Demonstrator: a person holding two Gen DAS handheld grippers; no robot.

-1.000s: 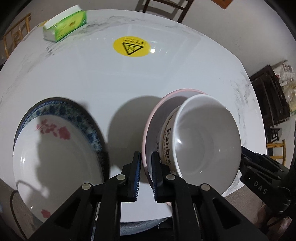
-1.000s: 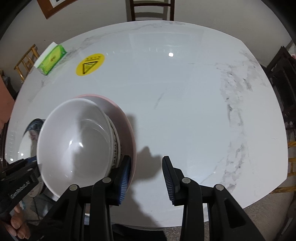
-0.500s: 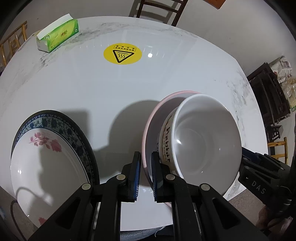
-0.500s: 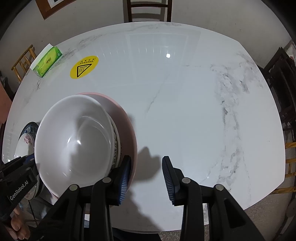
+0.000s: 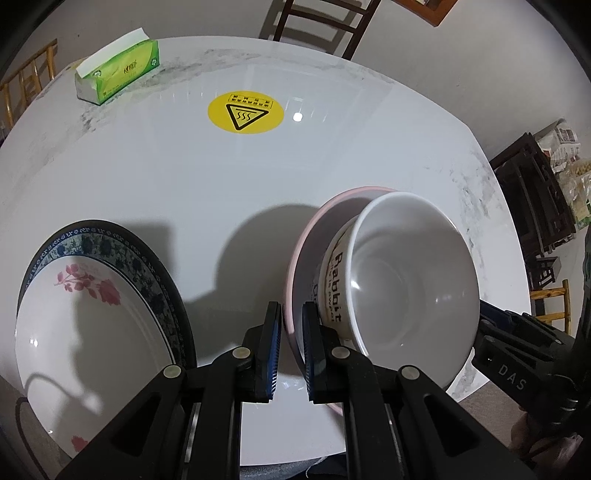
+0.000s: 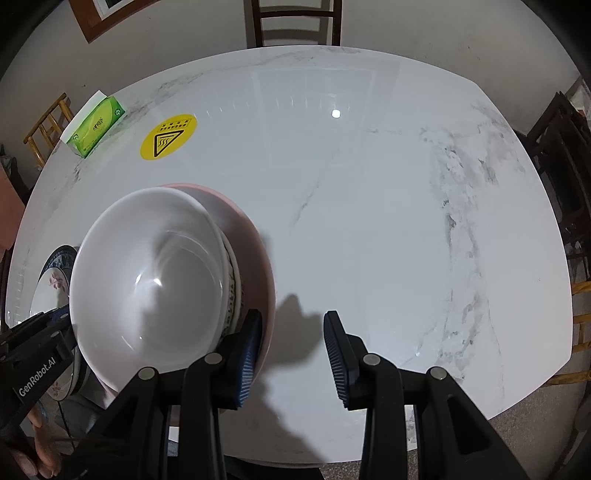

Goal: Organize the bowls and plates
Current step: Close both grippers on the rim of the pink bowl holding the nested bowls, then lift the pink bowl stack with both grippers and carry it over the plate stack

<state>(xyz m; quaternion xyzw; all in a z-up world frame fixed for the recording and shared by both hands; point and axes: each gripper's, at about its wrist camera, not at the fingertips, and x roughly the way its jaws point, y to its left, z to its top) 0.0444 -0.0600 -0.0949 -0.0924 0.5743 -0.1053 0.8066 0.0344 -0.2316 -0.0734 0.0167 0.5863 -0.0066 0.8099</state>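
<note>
My left gripper [image 5: 291, 307] is shut on the near rim of a pink plate [image 5: 306, 258], which carries a white bowl [image 5: 406, 288] with "Rabbit" lettering on its outside. Plate and bowl hang tilted above the white marble table [image 6: 369, 221] and cast a shadow on it. In the right wrist view my right gripper [image 6: 291, 315] stands open at the right rim of the pink plate [image 6: 255, 251]. Its left finger [image 6: 247, 354] lies against that rim and nothing is pinched. The bowl [image 6: 147, 273] fills the left of that view.
A stack of plates [image 5: 85, 332], white with red flowers on top of blue-patterned and dark ones, sits at the table's near left. A green tissue box [image 5: 118, 70] and a yellow warning sticker [image 5: 245, 112] lie at the far left. A chair [image 6: 295, 22] stands behind the table.
The left wrist view has tipped up slightly, showing more of the far table. The left grip on the pink plate and the right gripper's opening are unchanged.
</note>
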